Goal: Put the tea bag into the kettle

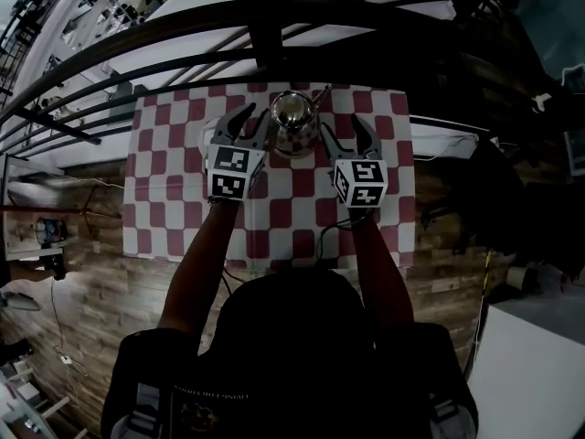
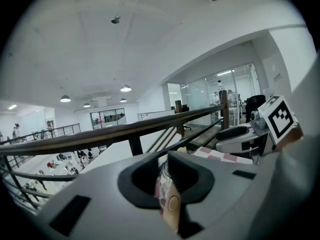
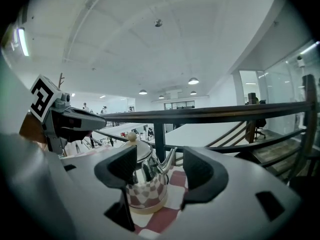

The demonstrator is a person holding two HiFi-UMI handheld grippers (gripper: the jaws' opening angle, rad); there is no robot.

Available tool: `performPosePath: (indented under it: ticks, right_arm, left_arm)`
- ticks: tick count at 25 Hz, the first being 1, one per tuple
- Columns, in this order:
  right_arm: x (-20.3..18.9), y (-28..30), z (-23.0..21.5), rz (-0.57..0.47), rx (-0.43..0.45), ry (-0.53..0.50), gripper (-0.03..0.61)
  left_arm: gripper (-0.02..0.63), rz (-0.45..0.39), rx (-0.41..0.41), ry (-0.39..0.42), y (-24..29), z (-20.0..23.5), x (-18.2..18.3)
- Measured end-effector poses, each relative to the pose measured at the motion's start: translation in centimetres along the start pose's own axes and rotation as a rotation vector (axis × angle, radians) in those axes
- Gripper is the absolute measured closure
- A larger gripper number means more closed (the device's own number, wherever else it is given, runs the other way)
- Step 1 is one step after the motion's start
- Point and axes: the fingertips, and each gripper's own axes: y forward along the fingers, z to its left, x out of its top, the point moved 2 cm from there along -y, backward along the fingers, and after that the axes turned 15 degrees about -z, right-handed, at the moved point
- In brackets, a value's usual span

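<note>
Two square-coded cubes [image 1: 228,172]. Jaws of left gripper [image 1: 245,122] clenched on tea bag [image 2: 168,206]; jaws of right gripper [image 1: 347,133] released, facing kettle [image 3: 145,184].

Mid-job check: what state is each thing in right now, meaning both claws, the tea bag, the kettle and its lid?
Left claw: shut on the tea bag.
Right claw: open, with nothing gripped.
Tea bag: pinched in the left claw, not yet in the kettle.
Kettle: upright on the checked cloth.
Lid: on the kettle, closed.
</note>
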Motion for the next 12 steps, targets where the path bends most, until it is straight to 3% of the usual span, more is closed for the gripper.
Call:
performPosePath:
  ticks: [1,12]
  right_arm:
    - [0.0,-0.1,0.3,0.001,0.01,-0.002,0.282]
    - [0.4,-1.4,4.5,-0.014,0.095,-0.02,0.346]
  left_arm:
    - [0.609,0.002,0.011,0.015,-0.7,0.2,0.0]
    - [0.611,0.044,0.126,-0.022,-8.4,3.4,-3.0]
